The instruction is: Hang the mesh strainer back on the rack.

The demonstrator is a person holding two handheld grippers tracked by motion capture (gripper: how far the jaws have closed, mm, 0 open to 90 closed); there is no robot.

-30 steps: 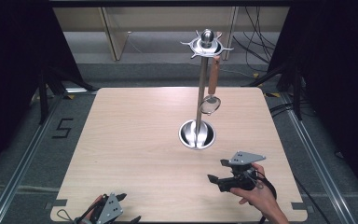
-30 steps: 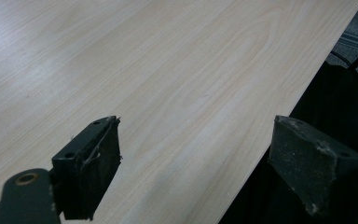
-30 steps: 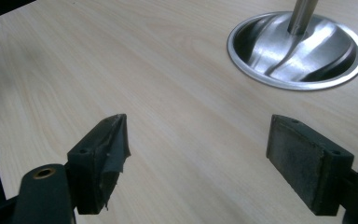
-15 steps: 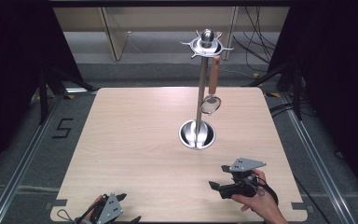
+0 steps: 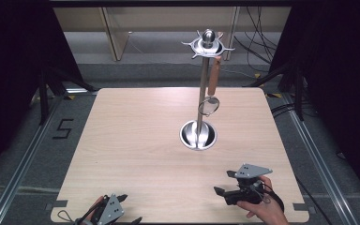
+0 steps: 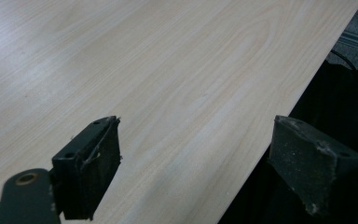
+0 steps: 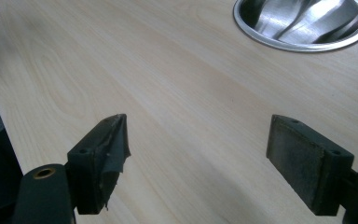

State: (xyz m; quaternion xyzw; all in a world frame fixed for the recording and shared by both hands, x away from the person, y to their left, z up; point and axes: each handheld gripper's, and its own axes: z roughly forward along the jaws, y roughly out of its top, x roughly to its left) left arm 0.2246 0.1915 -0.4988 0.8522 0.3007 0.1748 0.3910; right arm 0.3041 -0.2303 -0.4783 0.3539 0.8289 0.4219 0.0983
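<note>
The right gripper (image 5: 225, 191), jaws spread and empty at the lower right of the surface (image 5: 136, 140), is nearer to the stand (image 5: 201, 98), whose upright pole rises at upper centre with a strainer (image 5: 209, 104) hanging, while the left gripper (image 5: 122, 208), also spread, waits at the bottom edge.

Bright overhead light on the wooden table (image 5: 136, 140); dark surroundings; glare on the steel base (image 7: 303, 23); near jaws slightly soft.
</note>
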